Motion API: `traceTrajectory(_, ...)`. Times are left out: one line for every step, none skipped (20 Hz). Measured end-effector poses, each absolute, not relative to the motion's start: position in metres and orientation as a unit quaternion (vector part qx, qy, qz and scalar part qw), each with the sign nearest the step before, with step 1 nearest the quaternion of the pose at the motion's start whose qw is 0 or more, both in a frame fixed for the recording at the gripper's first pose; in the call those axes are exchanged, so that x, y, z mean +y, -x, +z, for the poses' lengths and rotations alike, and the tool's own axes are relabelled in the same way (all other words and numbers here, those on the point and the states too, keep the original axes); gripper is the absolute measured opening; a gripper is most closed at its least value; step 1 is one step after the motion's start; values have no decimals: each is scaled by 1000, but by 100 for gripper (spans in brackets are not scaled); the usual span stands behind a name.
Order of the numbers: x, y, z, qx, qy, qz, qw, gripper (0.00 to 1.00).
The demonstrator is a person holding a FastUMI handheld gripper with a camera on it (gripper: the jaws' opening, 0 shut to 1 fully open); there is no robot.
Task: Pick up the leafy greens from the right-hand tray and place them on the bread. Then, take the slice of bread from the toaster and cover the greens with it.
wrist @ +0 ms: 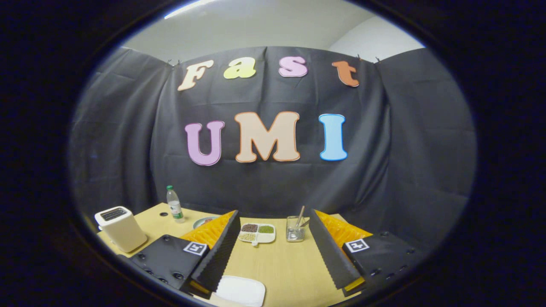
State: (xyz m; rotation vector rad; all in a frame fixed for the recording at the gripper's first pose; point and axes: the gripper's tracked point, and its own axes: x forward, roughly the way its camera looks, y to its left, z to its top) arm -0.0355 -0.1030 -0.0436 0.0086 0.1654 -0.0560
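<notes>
Hovering above the wooden desk [281,264], the gripper [273,251] has its jaws spread wide with nothing between them. Of the task's things, one white toaster [120,228] stands well off to the left of the jaws, near the desk's left edge, its slot facing up; whether a slice sits in it is too dark to tell. One white plate or tray [241,291] lies low and just inside the left jaw, closest of all; its top looks bare from here, with no bread or greens to make out. One round dish [204,221] peeks out behind the left jaw, holding something reddish. The leafy greens cannot be picked out for certain. Straight ahead, between and beyond the jaws, sits one divided dish [257,233] with three fillings, and just right of it one clear glass holder [295,229] with utensils. One water bottle [174,204] stands upright at the back left
</notes>
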Motion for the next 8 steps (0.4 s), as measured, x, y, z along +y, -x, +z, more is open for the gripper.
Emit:
traceTrajectory(-105,35,-39,76,-3,-30,997,100)
traceTrajectory(-106,35,-36,72,-1,-31,997,100)
traceTrajectory(-106,34,-31,66,-1,-32,997,100)
traceTrajectory(-106,35,-26,58,-1,-33,998,100)
traceTrajectory(-105,34,-21,53,-2,-32,998,100)
traceTrajectory(-107,35,-18,47,-1,-34,998,100)
traceTrajectory(-105,34,-16,45,-1,-33,998,100)
traceTrajectory(-103,34,-12,42,0,-32,999,100)
